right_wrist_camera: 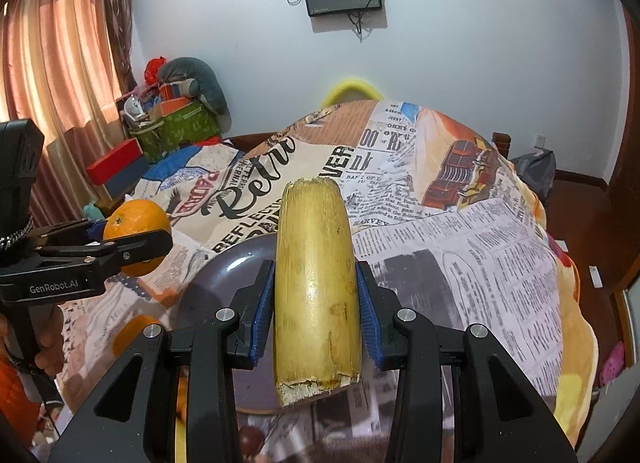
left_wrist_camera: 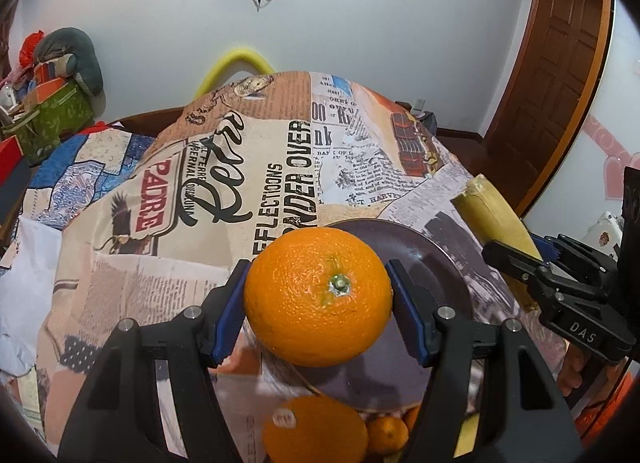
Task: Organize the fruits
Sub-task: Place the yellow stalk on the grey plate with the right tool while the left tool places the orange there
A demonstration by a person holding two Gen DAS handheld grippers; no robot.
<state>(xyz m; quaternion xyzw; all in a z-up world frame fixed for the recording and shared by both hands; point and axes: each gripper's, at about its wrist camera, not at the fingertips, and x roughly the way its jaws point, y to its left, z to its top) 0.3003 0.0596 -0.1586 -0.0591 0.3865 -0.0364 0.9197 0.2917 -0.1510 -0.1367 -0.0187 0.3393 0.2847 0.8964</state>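
A large orange (left_wrist_camera: 318, 303) sits between the blue pads of my left gripper (left_wrist_camera: 318, 275), which is shut on it, above the near rim of a dark round plate (left_wrist_camera: 424, 247). My right gripper (right_wrist_camera: 315, 269) is shut on a pale yellow cut sugarcane piece (right_wrist_camera: 316, 287) that stands lengthwise between its pads, over the same plate (right_wrist_camera: 224, 275). In each view the other gripper shows at the side: the right gripper (left_wrist_camera: 524, 251) with the sugarcane piece (left_wrist_camera: 492, 211), and the left gripper (right_wrist_camera: 132, 237) with the orange (right_wrist_camera: 136, 223).
The plate lies on a cloth printed like newspaper (left_wrist_camera: 200, 183) that covers a raised surface. Near the front edge lie another orange with a sticker (left_wrist_camera: 316, 429) and a small mandarin (left_wrist_camera: 388, 435). Boxes and bags (right_wrist_camera: 176, 119) are stacked at the far left, with a wooden door (left_wrist_camera: 560, 75) on the right.
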